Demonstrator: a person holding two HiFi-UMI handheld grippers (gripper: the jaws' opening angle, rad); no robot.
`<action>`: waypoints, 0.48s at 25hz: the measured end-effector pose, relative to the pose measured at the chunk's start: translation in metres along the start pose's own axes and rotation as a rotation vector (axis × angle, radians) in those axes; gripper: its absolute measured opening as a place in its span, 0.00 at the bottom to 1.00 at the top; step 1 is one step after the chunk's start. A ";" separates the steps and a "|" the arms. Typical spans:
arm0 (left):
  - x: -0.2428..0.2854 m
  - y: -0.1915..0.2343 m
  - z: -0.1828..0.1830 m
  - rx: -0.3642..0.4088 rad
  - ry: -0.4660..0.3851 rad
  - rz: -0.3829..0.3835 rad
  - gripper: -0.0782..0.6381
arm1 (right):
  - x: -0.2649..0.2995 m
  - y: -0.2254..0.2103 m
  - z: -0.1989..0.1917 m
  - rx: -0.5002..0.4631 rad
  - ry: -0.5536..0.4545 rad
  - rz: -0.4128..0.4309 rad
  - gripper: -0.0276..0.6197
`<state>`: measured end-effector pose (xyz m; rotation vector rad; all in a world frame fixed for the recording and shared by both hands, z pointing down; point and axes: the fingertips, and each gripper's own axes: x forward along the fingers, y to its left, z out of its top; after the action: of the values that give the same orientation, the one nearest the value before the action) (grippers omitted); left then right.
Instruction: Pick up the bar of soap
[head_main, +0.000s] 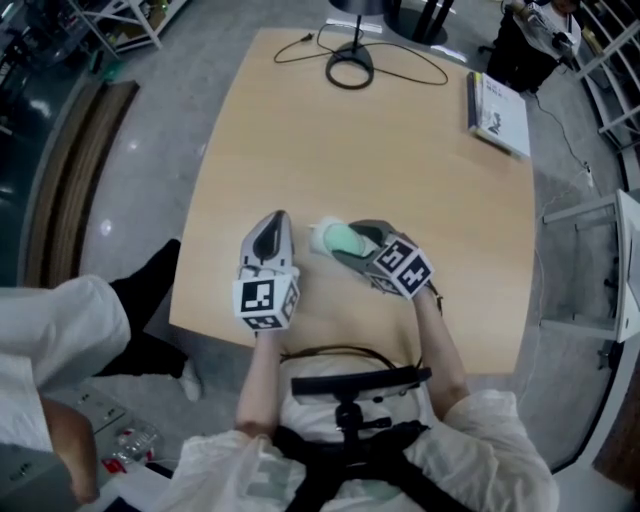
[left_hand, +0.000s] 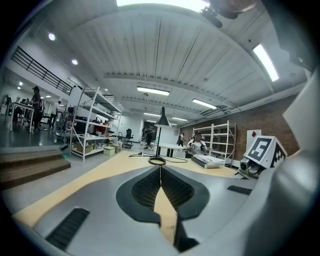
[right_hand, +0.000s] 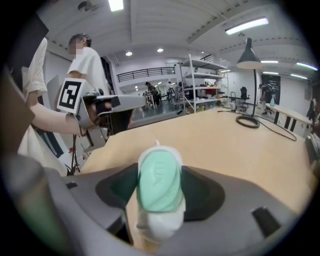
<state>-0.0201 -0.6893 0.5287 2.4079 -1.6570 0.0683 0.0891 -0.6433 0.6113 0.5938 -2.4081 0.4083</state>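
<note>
Tan table (head_main: 400, 150): right gripper (head_main: 352, 243) jaws clamp bar of soap (right_hand: 159, 180), embossed mark unreadable; left gripper (head_main: 278, 220) jaws together.

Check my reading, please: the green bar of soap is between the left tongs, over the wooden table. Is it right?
One part is wrong: the bar of soap is between the right tongs, not the left, over the wooden table. The right gripper view shows it; the left tongs are shut on nothing.
</note>
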 end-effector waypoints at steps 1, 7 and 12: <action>0.000 0.001 0.002 -0.006 -0.005 0.001 0.13 | -0.004 -0.001 0.002 0.003 -0.008 -0.010 0.47; -0.002 -0.006 0.010 -0.018 -0.031 -0.016 0.13 | -0.014 -0.003 -0.007 -0.050 0.076 -0.047 0.46; 0.000 -0.016 0.010 -0.008 -0.029 -0.037 0.13 | -0.007 -0.004 -0.010 -0.108 0.234 -0.027 0.46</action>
<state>-0.0060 -0.6862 0.5162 2.4443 -1.6206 0.0200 0.1006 -0.6400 0.6147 0.5014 -2.1812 0.3147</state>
